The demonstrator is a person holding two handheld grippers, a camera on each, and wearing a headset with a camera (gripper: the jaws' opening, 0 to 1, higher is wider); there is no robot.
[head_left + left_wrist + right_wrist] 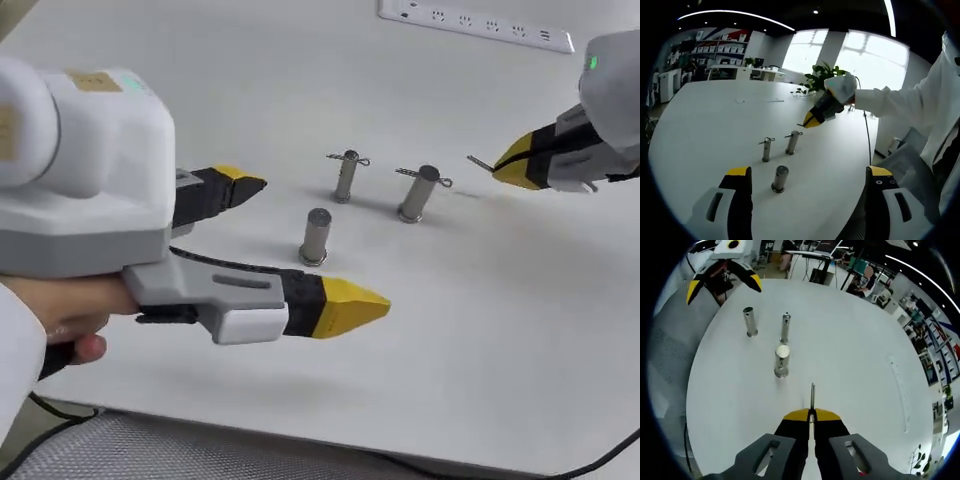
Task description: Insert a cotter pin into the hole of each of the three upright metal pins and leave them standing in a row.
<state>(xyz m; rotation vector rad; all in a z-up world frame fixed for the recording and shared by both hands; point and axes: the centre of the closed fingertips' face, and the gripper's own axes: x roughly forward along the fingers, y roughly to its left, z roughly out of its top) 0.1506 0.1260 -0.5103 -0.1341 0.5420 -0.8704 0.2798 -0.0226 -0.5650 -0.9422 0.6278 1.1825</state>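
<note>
Your left claw (808,172) is spread wide, its two yellow tips well apart, held low over the bench (480,330) towards the near edge; seen from the left gripper view, the bare metal pin (780,178) stands upright on the bench in the gap between those tips, a little ahead of them and touching neither.

Beyond it, further from the near edge, the second metal pin (346,178) stands upright with a cotter pin (349,158) lying crosswise through its top; near it on the right in the head view, the third metal pin (418,195) also stands upright with its own cotter pin (423,176) through the top; these two stand side by side, and the bare one sits in front of them, nearer to you, so the three form a triangle and not a row.

Your right claw (811,414) is pressed together, pinching the loose cotter pin (812,392); that pin juts straight out past the yellow tips and points towards the third metal pin, well clear of it and above the bench.

A white power strip (475,22) lies along the far edge of the bench; a dark cable (60,425) hangs below the near edge.
</note>
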